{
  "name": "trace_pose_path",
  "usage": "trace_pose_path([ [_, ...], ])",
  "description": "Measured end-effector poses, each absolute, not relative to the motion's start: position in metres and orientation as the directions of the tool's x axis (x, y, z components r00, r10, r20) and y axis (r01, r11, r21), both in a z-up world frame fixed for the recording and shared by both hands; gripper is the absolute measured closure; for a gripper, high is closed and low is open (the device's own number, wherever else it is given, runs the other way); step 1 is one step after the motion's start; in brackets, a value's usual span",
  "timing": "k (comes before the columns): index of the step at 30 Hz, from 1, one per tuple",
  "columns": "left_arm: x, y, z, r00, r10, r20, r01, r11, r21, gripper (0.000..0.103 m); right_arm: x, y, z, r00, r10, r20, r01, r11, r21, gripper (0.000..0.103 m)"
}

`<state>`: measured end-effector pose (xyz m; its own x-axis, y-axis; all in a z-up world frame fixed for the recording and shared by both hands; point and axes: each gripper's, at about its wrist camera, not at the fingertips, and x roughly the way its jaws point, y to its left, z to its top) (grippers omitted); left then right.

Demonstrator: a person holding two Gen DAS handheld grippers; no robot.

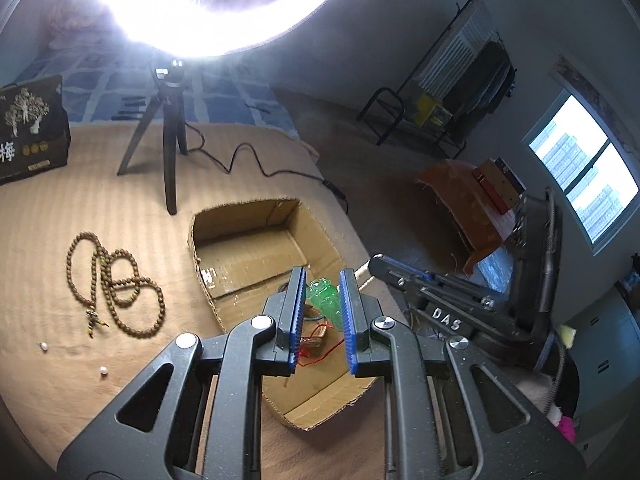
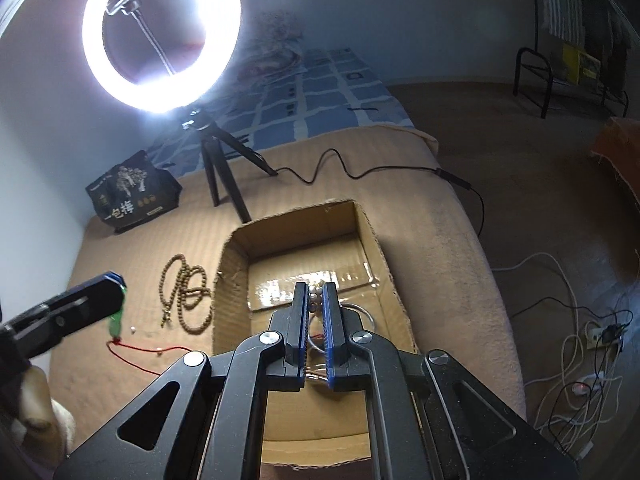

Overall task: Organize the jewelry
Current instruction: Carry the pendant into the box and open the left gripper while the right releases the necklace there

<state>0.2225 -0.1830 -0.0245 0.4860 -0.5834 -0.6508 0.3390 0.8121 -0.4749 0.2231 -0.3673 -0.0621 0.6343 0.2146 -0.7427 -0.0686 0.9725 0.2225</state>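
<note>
Your left gripper (image 1: 322, 304): clamped on green pendant (image 1: 325, 298) | your right gripper (image 2: 316, 320): clamped on pearl strand (image 2: 315, 295) over cardboard box (image 2: 362, 224) | wooden beads (image 1: 116, 284) lie left of box.

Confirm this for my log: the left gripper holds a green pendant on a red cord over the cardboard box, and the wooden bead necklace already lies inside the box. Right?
Not quite. The wooden bead necklace lies on the tan cover beside the cardboard box, not inside it; the left wrist view shows this. The left gripper does hold the green pendant over the box.
</note>
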Motion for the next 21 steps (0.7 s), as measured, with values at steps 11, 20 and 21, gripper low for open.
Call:
trace_pose_path([
  [11,0.222,-0.198,-0.075,0.420,-0.544,-0.727,0.317,0.838,-0.444,0.087,0.232,-0.375,-0.084,0.593,0.191,-0.782,-0.036,0.977,0.211,0.098],
  [20,0.219,-0.205,-0.089,0.394,-0.522,-0.756,0.329,0.849,-0.414,0.087,0.235,-0.370,-0.096,0.563,0.181,-0.807,-0.043,0.981,0.190,0.098],
  [21,0.218,-0.206,-0.090,0.392,-0.521,-0.758,0.331,0.849,-0.412,0.087,0.236,-0.369,-0.097,0.562,0.179,-0.808,-0.042,0.981,0.188,0.098],
])
